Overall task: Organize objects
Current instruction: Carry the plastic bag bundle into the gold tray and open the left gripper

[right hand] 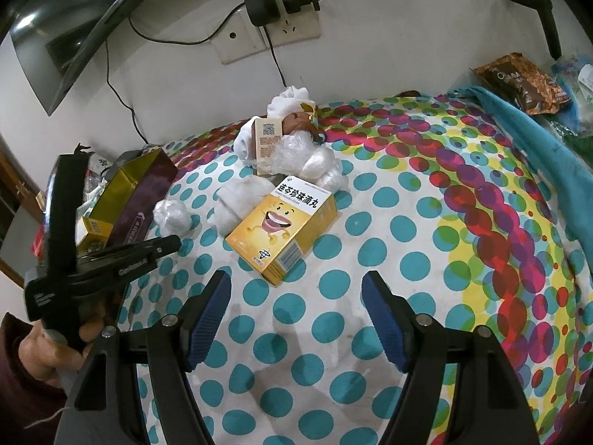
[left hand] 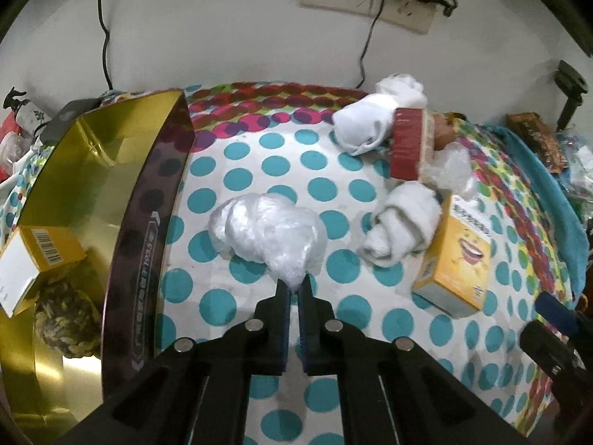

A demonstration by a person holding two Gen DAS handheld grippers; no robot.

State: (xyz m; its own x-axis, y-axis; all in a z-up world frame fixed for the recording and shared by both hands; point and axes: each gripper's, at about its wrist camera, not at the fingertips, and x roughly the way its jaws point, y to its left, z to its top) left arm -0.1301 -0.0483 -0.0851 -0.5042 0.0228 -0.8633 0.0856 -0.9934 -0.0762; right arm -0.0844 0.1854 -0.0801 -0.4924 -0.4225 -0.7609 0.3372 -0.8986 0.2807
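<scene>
On the dotted cloth [left hand: 333, 170], our left gripper [left hand: 295, 284] pinches the plastic bag [left hand: 267, 233] at its fingertips; our right gripper [right hand: 296, 289] stands apart, empty, the yellow box [right hand: 283, 228] just ahead.

Far back, wall socket [right hand: 270, 29] with black charger [right hand: 259, 0] plugged in, cable [right hand: 276, 59] trailing down. Curved dark monitor [right hand: 74, 26] far left. Brown snack packet [right hand: 519, 81] far right, beside teal cloth [right hand: 537, 141].
</scene>
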